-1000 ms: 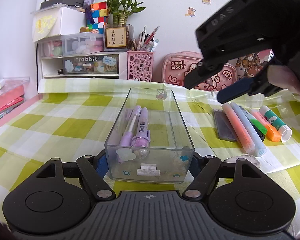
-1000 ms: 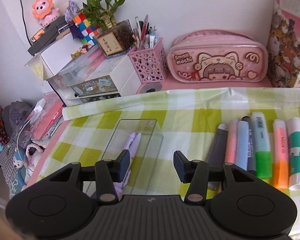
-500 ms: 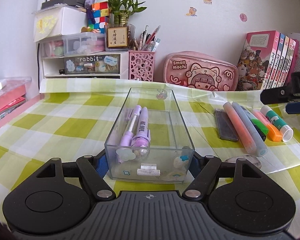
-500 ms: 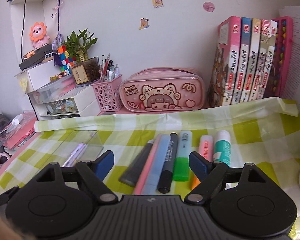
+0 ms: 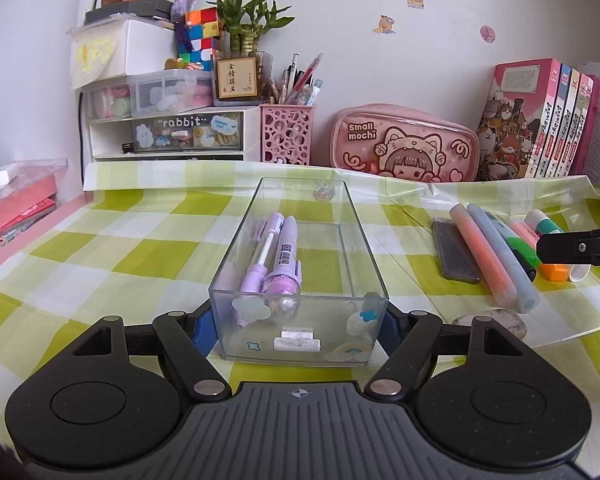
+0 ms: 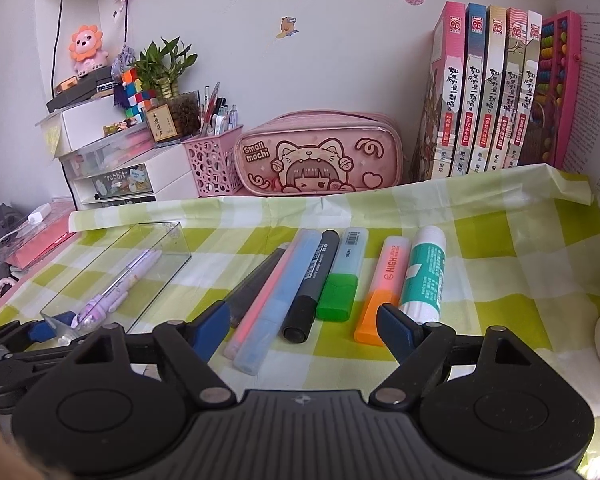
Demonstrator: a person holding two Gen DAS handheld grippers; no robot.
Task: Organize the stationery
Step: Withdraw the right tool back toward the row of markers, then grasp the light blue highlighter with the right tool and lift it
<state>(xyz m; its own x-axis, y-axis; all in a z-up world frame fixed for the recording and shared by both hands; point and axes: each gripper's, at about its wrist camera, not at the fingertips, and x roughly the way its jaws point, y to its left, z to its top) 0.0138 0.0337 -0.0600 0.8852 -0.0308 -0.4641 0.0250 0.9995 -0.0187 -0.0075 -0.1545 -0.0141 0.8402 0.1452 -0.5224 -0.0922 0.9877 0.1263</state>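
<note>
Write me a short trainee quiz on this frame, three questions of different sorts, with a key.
1. True or false: the clear box holds two purple pens.
2. What is the left gripper clamped on? A) pink pencil case B) clear box C) book
3. Fill in: in the right wrist view, the item at the right end of the row of markers is the ___.

Key: 1 true; 2 B; 3 glue stick.

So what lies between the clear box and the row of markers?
Only bare checked cloth lies between the clear box and the markers, as seen in the left wrist view.
</note>
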